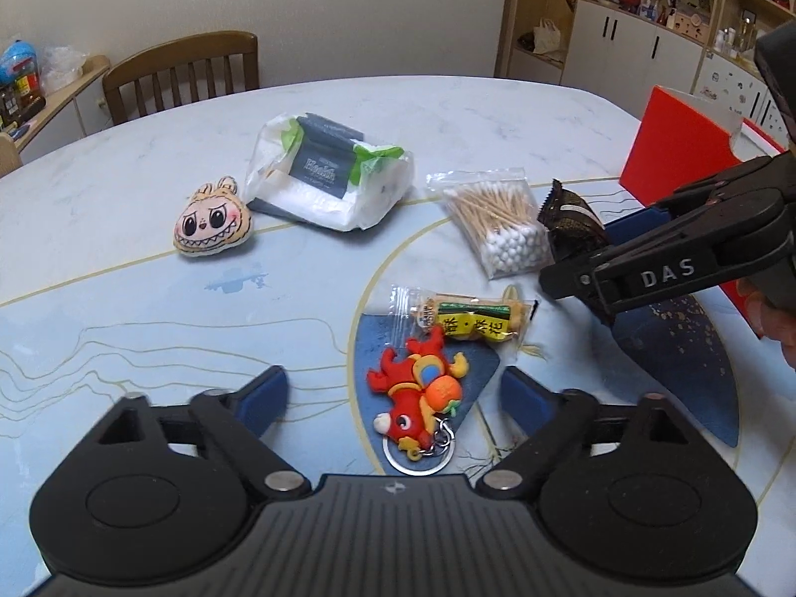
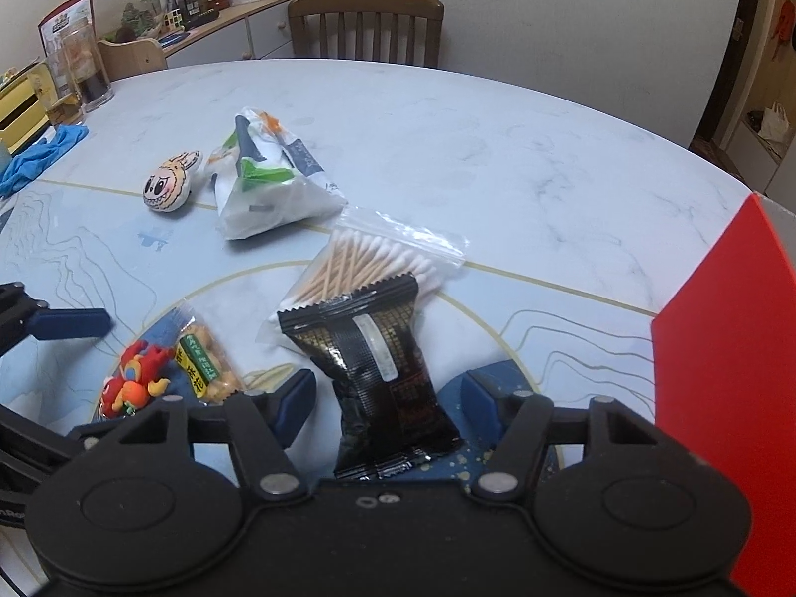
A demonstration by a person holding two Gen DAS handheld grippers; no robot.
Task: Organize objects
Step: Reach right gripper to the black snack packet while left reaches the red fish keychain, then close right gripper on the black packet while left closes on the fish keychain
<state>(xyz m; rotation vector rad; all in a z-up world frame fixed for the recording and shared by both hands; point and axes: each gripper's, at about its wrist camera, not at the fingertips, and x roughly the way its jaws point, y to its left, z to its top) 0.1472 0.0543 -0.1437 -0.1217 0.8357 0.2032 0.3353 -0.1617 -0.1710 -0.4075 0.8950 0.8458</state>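
- The right gripper (image 2: pixel 388 393) is sitting low over the table (image 2: pixel 497 159) with its jaws wide apart, one blue finger on each side of the black packet (image 2: pixel 378 373); neither pad seems to be touching the wrapper, so it is bracketing the packet rather than holding it.
- The packet is lying with its far end over the bag of cotton swabs (image 2: pixel 368 258), likely why the gripper is lining up on the free near end.
- The red box (image 2: pixel 721 358) is standing just beside this gripper on its right, probably the place where things are being gathered; its inside is hidden here.
- The left gripper (image 1: pixel 393 398) is hovering with its jaws open and nothing between them, straddling the red keychain toy (image 1: pixel 418 393), whose ring is pointing toward the camera.
- The snack packet (image 1: pixel 467 316) is touching the toy's far end, so a careless close may drag both.
- The plush face (image 1: pixel 211 224) and the tissue pack (image 1: pixel 328 179) are lying further off, well apart from both grippers.
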